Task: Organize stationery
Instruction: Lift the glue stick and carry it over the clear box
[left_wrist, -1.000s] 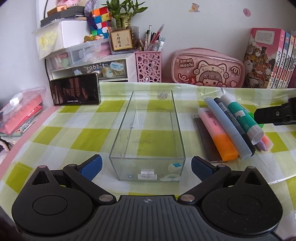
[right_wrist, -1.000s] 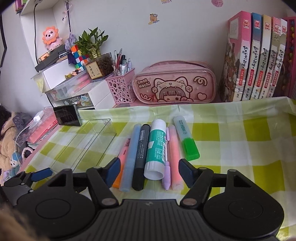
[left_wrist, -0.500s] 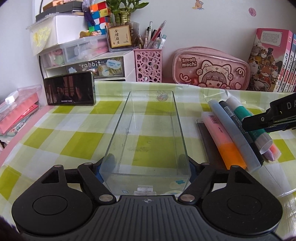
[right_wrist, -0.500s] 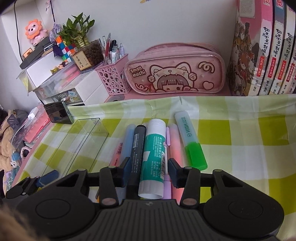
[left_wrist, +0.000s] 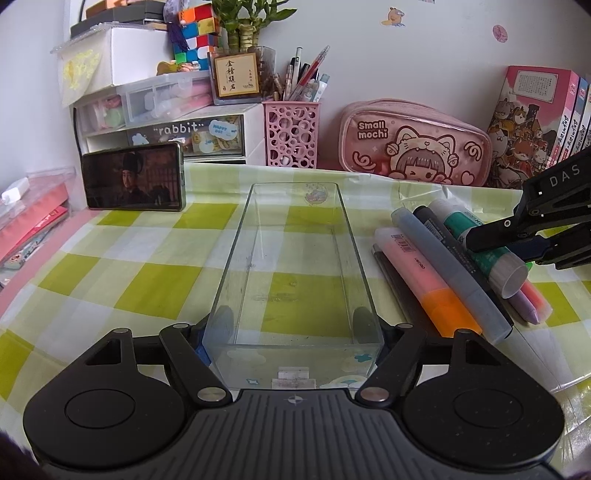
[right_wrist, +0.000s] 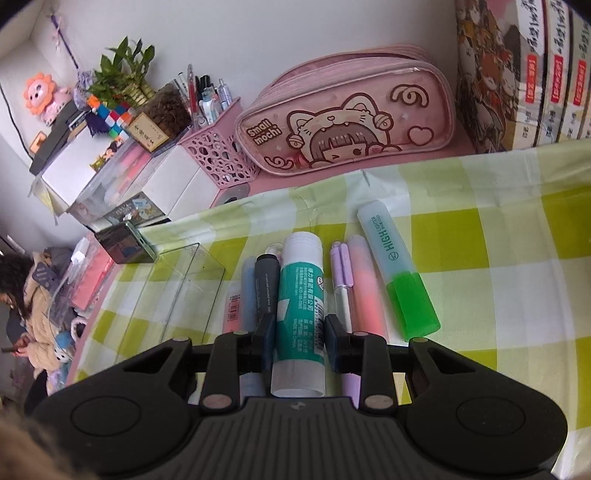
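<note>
A clear rectangular box (left_wrist: 291, 258) stands empty on the green checked cloth; it also shows in the right wrist view (right_wrist: 173, 291). My left gripper (left_wrist: 293, 332) is shut on the box's near end, one finger on each long wall. To its right lies a row of pens and markers (left_wrist: 443, 273). My right gripper (right_wrist: 300, 341) is shut on the white and teal glue stick (right_wrist: 300, 314) in that row, which still rests among the others. A green-capped highlighter (right_wrist: 399, 277) lies at the row's right end.
A pink pencil case (left_wrist: 413, 144), a pink pen holder (left_wrist: 291, 133), drawer units (left_wrist: 166, 122) and books (right_wrist: 524, 74) line the back wall. A phone (left_wrist: 133, 182) stands propped at the left.
My left gripper moved forward and closed on the box's near end. My right gripper moved forward over the row and closed on the glue stick.
</note>
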